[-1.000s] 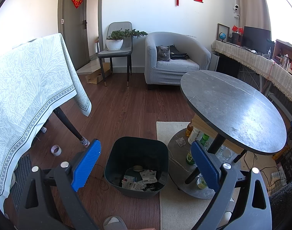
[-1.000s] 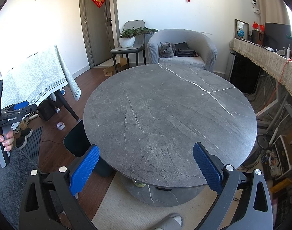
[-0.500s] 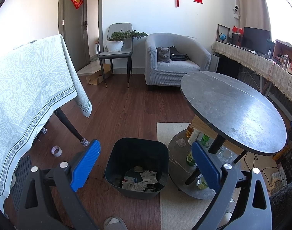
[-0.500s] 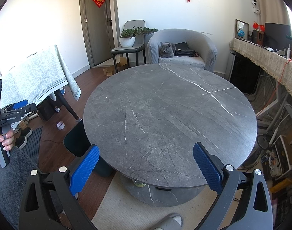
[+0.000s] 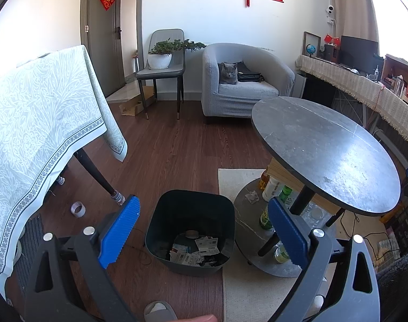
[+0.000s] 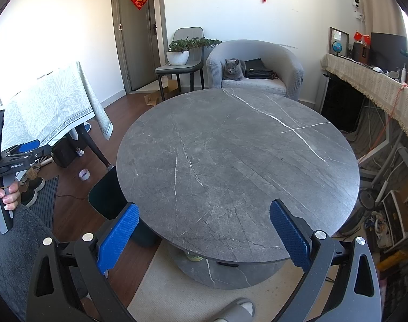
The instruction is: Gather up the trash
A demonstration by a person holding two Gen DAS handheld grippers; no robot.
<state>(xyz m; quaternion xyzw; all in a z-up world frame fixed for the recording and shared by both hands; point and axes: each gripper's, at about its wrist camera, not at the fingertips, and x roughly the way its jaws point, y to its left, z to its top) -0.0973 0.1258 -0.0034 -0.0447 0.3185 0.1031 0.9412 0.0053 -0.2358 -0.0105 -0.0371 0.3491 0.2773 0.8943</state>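
holding crumpled paper scraps [image 5: 197, 252] (floor-level), the dark bin [image 5: 190, 206]

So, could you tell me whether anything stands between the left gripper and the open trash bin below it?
Nothing visible does. The left gripper is open and empty, and the trash bin on the floor shows directly between its fingers, its mouth uncovered with paper scraps already inside. The round table stands off to the right, clear of that path.
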